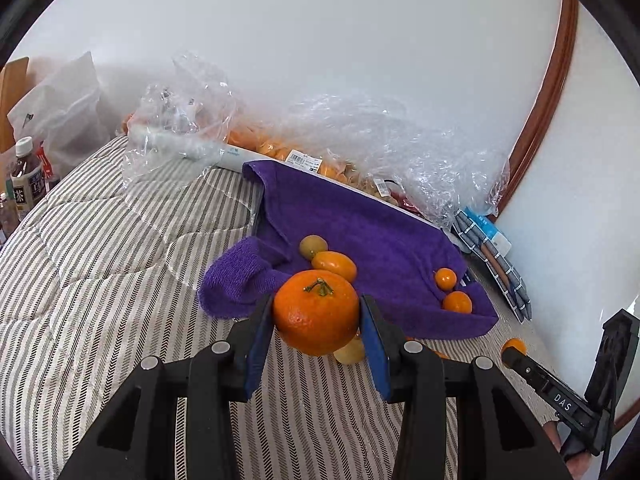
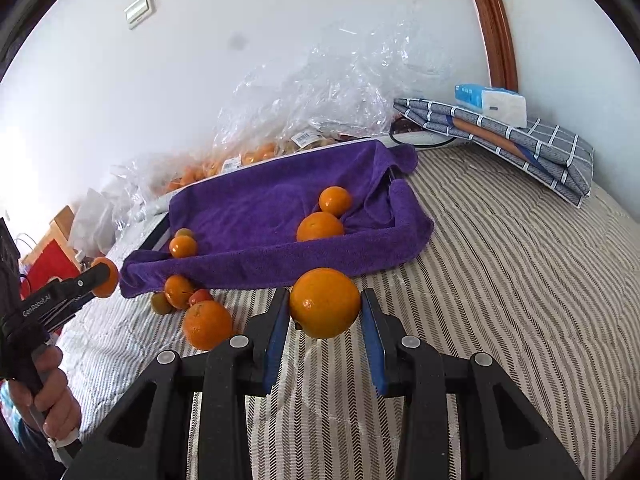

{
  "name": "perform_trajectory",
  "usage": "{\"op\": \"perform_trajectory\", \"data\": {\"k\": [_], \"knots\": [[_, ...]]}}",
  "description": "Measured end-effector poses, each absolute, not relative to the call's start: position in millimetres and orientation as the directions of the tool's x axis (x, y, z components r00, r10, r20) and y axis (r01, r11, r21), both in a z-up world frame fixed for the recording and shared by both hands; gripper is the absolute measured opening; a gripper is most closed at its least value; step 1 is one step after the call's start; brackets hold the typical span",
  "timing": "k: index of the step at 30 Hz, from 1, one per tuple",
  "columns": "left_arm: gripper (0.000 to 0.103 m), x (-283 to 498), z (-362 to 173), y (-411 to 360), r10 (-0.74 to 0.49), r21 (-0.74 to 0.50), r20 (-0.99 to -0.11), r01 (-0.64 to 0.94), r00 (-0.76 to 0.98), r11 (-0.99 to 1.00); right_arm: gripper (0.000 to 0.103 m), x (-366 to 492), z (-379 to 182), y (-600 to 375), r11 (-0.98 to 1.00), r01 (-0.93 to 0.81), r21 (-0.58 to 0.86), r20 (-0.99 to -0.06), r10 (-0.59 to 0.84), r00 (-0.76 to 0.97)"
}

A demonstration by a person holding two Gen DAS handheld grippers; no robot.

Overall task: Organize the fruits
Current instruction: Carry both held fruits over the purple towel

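Observation:
My left gripper (image 1: 317,312) is shut on a stemmed mandarin (image 1: 316,310), held above the striped bed just in front of the purple towel tray (image 1: 360,220). My right gripper (image 2: 325,310) is shut on a smooth orange (image 2: 325,308), near the tray's front edge (image 2: 280,264). In the tray lie a green kumquat (image 1: 313,246), an orange kumquat (image 1: 334,265) and two small oranges (image 1: 445,279) at the right. Loose fruit lies on the bed in front of the tray: an orange (image 2: 207,325), a smaller one (image 2: 179,291), a red one (image 2: 200,297) and a greenish one (image 2: 160,303).
Crumpled clear plastic bags with packed oranges (image 1: 280,148) lie against the wall behind the tray. Folded checked cloth with a tissue pack (image 2: 492,106) sits at the bed's right corner. Bottles (image 1: 24,180) and a white bag stand at the left. A wooden frame (image 1: 548,92) runs up the wall.

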State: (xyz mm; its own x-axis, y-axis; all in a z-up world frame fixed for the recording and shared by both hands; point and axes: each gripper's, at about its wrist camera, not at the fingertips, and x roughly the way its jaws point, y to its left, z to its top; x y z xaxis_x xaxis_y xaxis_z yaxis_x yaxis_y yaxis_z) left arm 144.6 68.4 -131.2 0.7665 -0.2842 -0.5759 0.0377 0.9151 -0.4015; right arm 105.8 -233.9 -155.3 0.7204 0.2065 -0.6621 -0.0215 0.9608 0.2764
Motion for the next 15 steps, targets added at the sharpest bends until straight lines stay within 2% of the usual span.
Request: {"op": "perform_trajectory", "data": {"k": [7, 15], "knots": [[0.041, 143.4, -131.6, 67.2, -0.291, -0.398, -0.576, 0.049, 0.763, 0.916, 0.035, 117.3, -137.5, -233.1, 0.957, -0.051, 0.287, -0.638, 0.231, 0.734], [0.041, 161.4, -127.9, 63.7, -0.290, -0.389, -0.595, 0.047, 0.750, 0.920, 0.035, 147.3, -116.5, -230.6, 0.971, -0.084, 0.225, -0.610, 0.208, 0.765]]}}
